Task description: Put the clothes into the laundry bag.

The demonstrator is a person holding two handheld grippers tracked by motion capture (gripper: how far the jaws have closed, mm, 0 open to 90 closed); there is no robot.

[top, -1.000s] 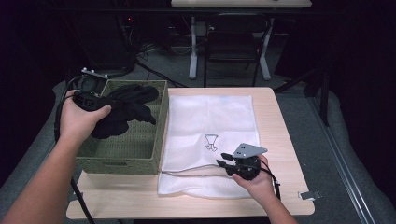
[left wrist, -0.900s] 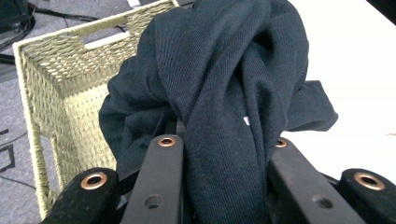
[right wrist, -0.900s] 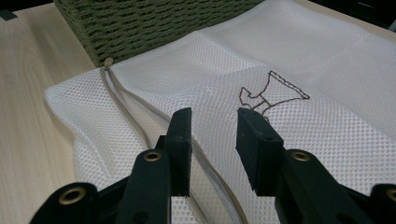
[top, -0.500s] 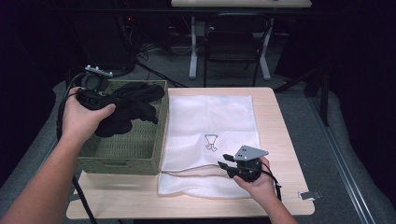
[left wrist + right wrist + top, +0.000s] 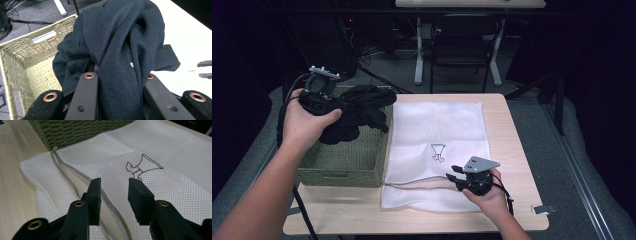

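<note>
While left claw (image 5: pixel 328 102) clamps dark garment (image 5: pixel 357 112) above woven basket (image 5: pixel 343 160) at surface's left edge, right claw (image 5: pixel 455 176), jaws parted and just opening, rests empty over mesh bag (image 5: pixel 439 130) near front edge.

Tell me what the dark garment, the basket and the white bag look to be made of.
Dark garment: soft knit fabric, matte; fine ribbed weave, limp folds.
Basket: woven straw-like or paper cord, olive, matte; plaited strands.
White bag: fine mesh, probably synthetic; a grid of tiny holes, with a beige zipper along its edge.

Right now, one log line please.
left gripper: shut on dark cloth garment, above woven basket | right gripper: open over white mesh bag
</note>
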